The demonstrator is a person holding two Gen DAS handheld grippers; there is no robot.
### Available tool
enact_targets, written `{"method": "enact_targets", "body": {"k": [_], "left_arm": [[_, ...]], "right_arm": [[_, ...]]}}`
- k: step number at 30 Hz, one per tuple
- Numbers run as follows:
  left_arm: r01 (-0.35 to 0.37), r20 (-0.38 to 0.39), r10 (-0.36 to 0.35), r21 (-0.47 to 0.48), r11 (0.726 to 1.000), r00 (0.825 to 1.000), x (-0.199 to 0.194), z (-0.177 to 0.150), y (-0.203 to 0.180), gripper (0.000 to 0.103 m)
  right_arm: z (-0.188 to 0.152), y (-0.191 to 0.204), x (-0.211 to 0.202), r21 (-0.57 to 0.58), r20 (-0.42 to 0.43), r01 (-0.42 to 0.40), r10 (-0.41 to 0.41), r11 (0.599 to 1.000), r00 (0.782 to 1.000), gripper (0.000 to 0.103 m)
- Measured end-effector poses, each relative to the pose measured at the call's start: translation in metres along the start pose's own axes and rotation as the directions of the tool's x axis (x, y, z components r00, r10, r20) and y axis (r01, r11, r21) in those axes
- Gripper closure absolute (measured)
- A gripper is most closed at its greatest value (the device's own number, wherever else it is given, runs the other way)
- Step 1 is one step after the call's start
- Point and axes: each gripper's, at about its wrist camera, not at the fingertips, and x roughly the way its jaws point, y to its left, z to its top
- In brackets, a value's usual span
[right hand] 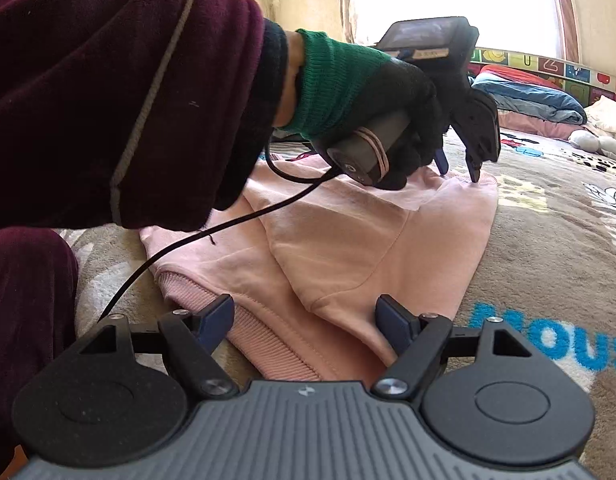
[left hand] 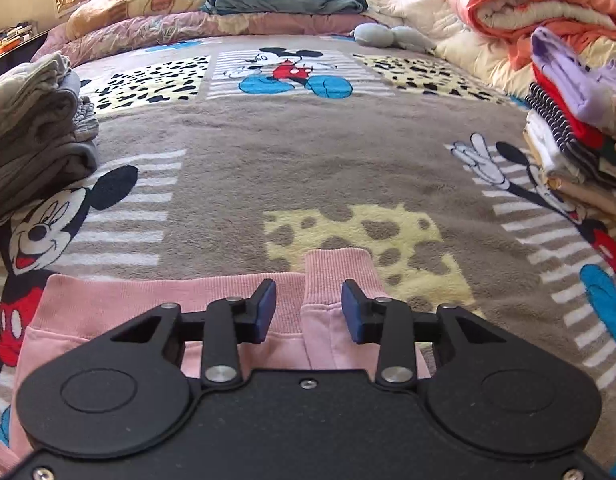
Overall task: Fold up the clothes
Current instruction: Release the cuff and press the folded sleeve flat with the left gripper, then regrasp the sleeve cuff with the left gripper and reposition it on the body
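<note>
Two pairs of tongs stand spread, with nothing between their pads, over one pink sweatshirt (right hand: 348, 240) that lies on the bed's cartoon-print blanket (left hand: 308, 160). The left tongs (left hand: 309, 308) hover with a ribbed cuff (left hand: 340, 276) pointing forward out of their gap and the ribbed hem band (left hand: 167, 296) running off to their left. In the right wrist view those same left tongs (right hand: 458, 168) are tipped down at the far edge of the garment, fingertips at or just above the cloth; contact cannot be told. The right tongs (right hand: 305, 326) hover at the near edge, a ribbed band (right hand: 243, 332) by their left finger and a fold of the body ahead of their right one.

By its look the sweatshirt is soft, limp fleece: light, not slippery, and prone to sag and drag its loose parts when lifted. The ribbed bands seem the thickest, firmest places to pinch, one at each pair of tongs. Parts already lie doubled over, so the pinch should catch every layer.

Folded stacks sit beyond the tongs, a grey pile (left hand: 35, 132) to the left and a coloured pile (left hand: 576, 128) to the right.
</note>
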Motion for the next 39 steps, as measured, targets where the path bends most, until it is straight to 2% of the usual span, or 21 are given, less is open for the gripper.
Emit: {"method": "enact_targets", "body": {"k": [5,9,10,13,16,18,23,26,30,32,33,39], "left_arm": [[-0.008,0.063,0.014,-0.091,0.996,0.998,-0.057,-0.013,0.033,0.067],[0.018,0.107,0.001,-0.176,0.984,0.994,-0.107,-0.036,0.064,0.058],[0.018,0.124,0.007,-0.198,0.98,0.992,-0.121,-0.045,0.074,0.054],[0.022,0.161,0.026,-0.288,0.958,0.987,-0.155,-0.068,0.103,0.053],[0.018,0.18,0.06,-0.407,0.913,0.982,-0.18,-0.092,0.137,0.053],[0.023,0.166,0.065,-0.481,0.876,0.984,-0.185,-0.107,0.157,0.053],[0.076,0.139,0.022,-0.656,0.751,0.99,-0.179,-0.141,0.195,0.053],[0.114,0.152,-0.011,-0.69,0.714,0.988,-0.17,-0.148,0.201,0.053],[0.146,0.152,-0.056,-0.685,0.714,0.987,-0.161,-0.148,0.197,0.054],[0.142,0.146,-0.056,-0.683,0.717,0.988,-0.157,-0.149,0.196,0.056],[0.139,0.144,-0.055,-0.682,0.718,0.988,-0.156,-0.15,0.195,0.061],[0.124,0.127,-0.051,-0.677,0.726,0.991,-0.146,-0.154,0.19,0.062]], "right_arm": [[0.002,0.001,-0.001,-0.005,-0.001,-0.003,0.003,1.0,1.0,0.025],[0.004,0.003,-0.008,-0.015,0.019,0.002,-0.002,1.0,1.0,0.026],[0.005,0.004,-0.01,-0.018,0.028,0.009,-0.008,1.0,1.0,0.026],[0.006,0.003,-0.014,-0.015,0.038,0.02,-0.02,1.0,0.999,0.026],[0.008,0.002,-0.019,-0.013,0.048,0.032,-0.031,0.999,0.998,0.026],[0.008,0.002,-0.019,-0.012,0.046,0.031,-0.03,0.999,0.998,0.026],[0.008,0.002,-0.019,-0.007,0.036,0.021,-0.021,1.0,0.999,0.026],[0.007,0.003,-0.013,0.008,-0.001,0.013,-0.013,1.0,1.0,0.026],[0.003,0.002,-0.01,0.019,-0.029,0.011,-0.01,1.0,1.0,0.026],[0.002,0.001,-0.009,0.027,-0.038,0.007,-0.006,1.0,0.999,0.026],[0.002,0.0,-0.009,0.033,-0.04,0.006,-0.004,0.999,0.999,0.026],[0.001,-0.003,-0.009,0.055,-0.047,-0.007,0.01,0.998,0.999,0.026]]}}
